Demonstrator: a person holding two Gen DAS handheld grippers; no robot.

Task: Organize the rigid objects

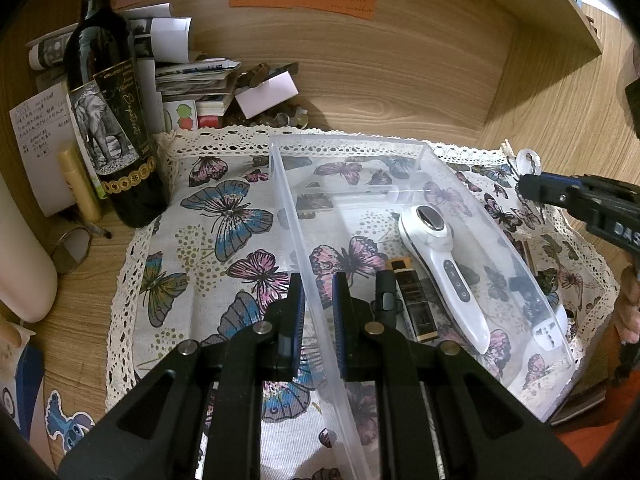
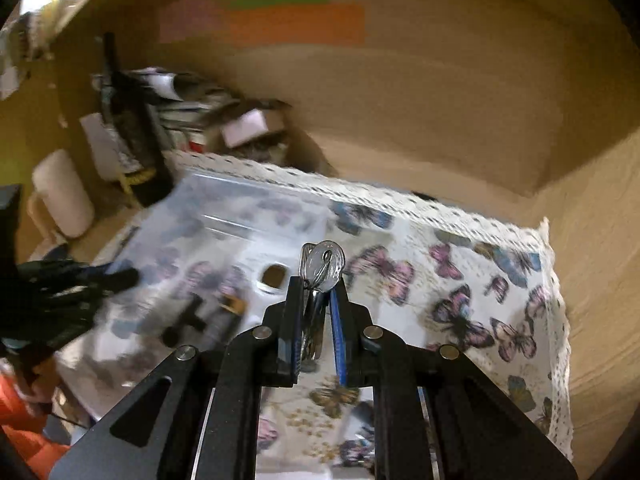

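Note:
A clear plastic bin [image 1: 288, 216] stands on a butterfly cloth [image 1: 208, 240]. My left gripper [image 1: 318, 284] is shut on the bin's left wall. Inside the bin lie a white handheld device [image 1: 440, 264], a black and gold box [image 1: 414, 300] and a white plug adapter [image 1: 550, 334]. My right gripper [image 2: 316, 284] is shut on a bunch of silver keys [image 2: 324, 264] and holds it above the cloth, right of the bin [image 2: 224, 224]. In the left wrist view the right gripper [image 1: 528, 186] shows at the right with the keys [image 1: 528, 162].
A dark wine bottle [image 1: 108, 120] stands at the cloth's back left corner. Stacked papers and small items [image 1: 200, 80] lie behind it. A white cylinder [image 1: 24, 264] is at the far left. Wooden walls enclose the back and right.

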